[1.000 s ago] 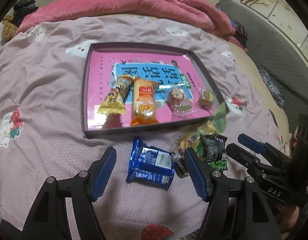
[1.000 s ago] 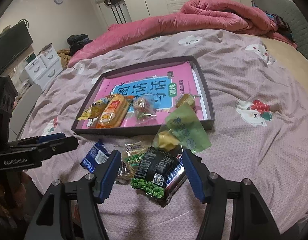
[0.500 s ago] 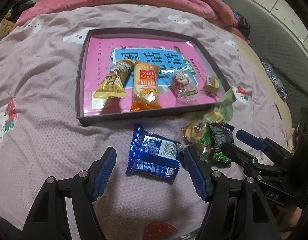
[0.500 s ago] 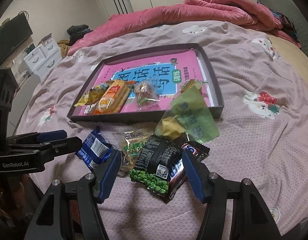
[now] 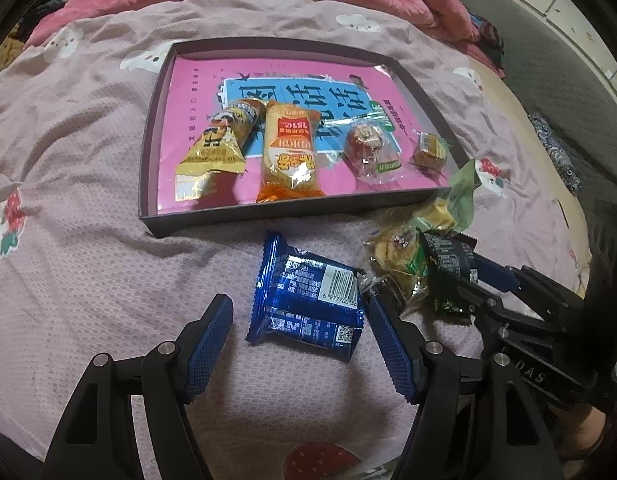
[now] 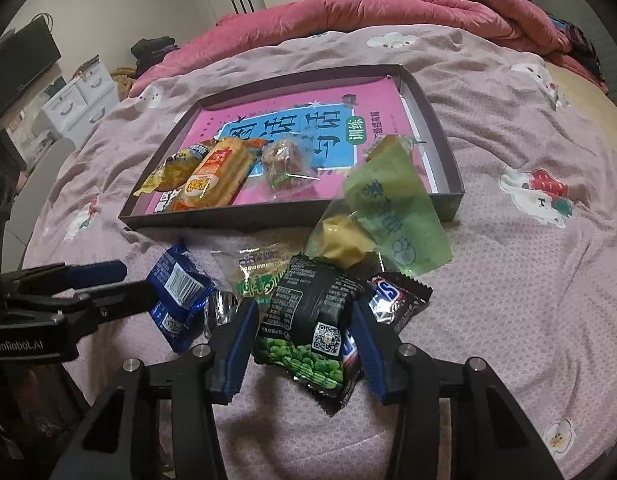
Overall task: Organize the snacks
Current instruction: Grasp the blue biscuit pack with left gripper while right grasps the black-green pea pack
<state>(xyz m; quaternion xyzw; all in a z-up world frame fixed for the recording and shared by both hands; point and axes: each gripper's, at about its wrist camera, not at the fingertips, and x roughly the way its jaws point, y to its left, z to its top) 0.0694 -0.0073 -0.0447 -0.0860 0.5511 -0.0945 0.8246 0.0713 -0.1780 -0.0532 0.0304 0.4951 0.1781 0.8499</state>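
A dark tray [image 5: 244, 218] [image 6: 448, 160] with a pink book inside lies on the bed and holds several snacks: a yellow packet [image 5: 218, 140], an orange packet [image 5: 290, 152], a clear-wrapped sweet [image 5: 368, 148] and a small cube [image 5: 428, 150]. In front of the tray lie loose snacks. My left gripper [image 5: 300, 326] is open, its fingers on either side of a blue packet [image 5: 308, 300] [image 6: 176, 292]. My right gripper [image 6: 304, 326] is open around a black green-pea packet [image 6: 308, 320], with a Snickers bar [image 6: 392, 300] beneath. A green wrapper [image 6: 388, 212] and a clear green-print packet [image 6: 256, 268] lie behind.
The bed has a pink-grey patterned sheet [image 5: 68, 240]. A rumpled pink duvet [image 6: 388, 0] lies beyond the tray. White drawers [image 6: 80, 96] and a dark screen [image 6: 20, 68] stand at the left of the right wrist view.
Both grippers have moved forward and down towards the loose snacks. The blue packet now lies between my left fingers, the pea packet between my right fingers. Both stay open.
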